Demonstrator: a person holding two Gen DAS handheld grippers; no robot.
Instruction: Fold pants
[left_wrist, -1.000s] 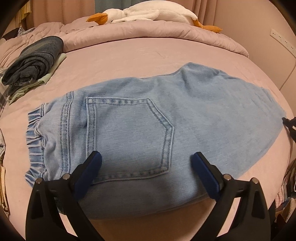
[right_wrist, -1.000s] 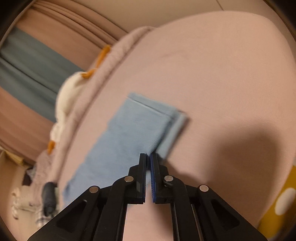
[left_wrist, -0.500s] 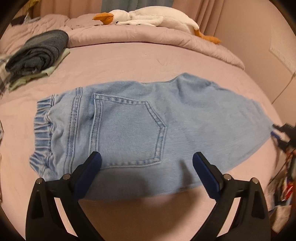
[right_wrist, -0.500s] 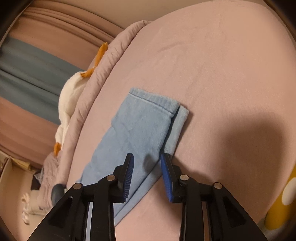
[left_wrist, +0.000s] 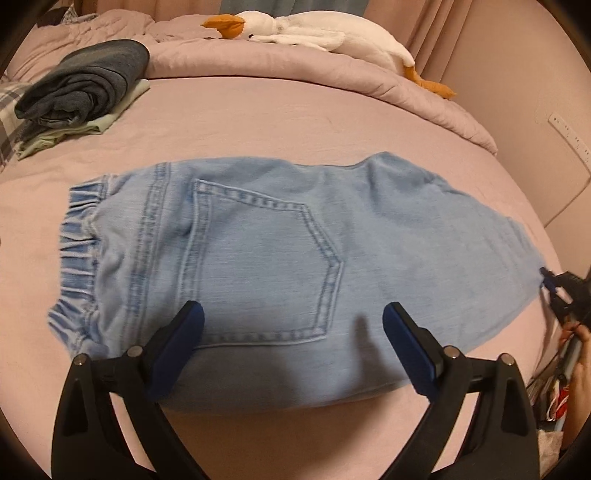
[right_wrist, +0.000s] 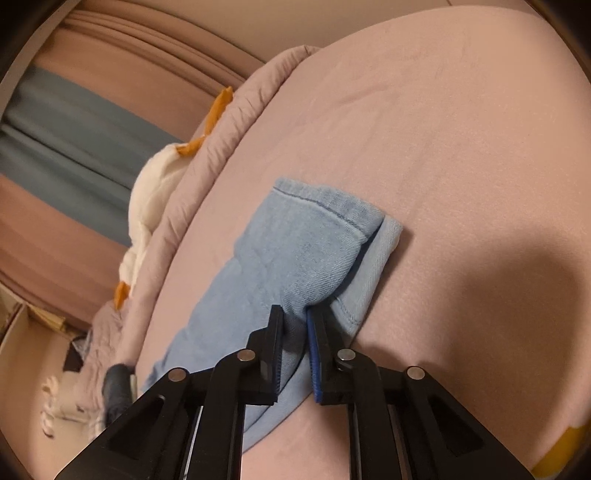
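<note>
Pants (left_wrist: 280, 254): flat on pink bed (left_wrist: 258, 122)
Left gripper (left_wrist: 291, 332): wide apart — empty
Right gripper (right_wrist: 295, 317): jaws closing — denim hem pinched between

Light-blue denim pants (left_wrist: 280, 258) spread flat, back pocket up

Folded lengthwise, elastic waistband left of the wide-apart left jaws, whose tips hang over the near edge; the hem end (right_wrist: 325, 229) bunches between the closing right jaws, lower leg offset beneath.
</note>
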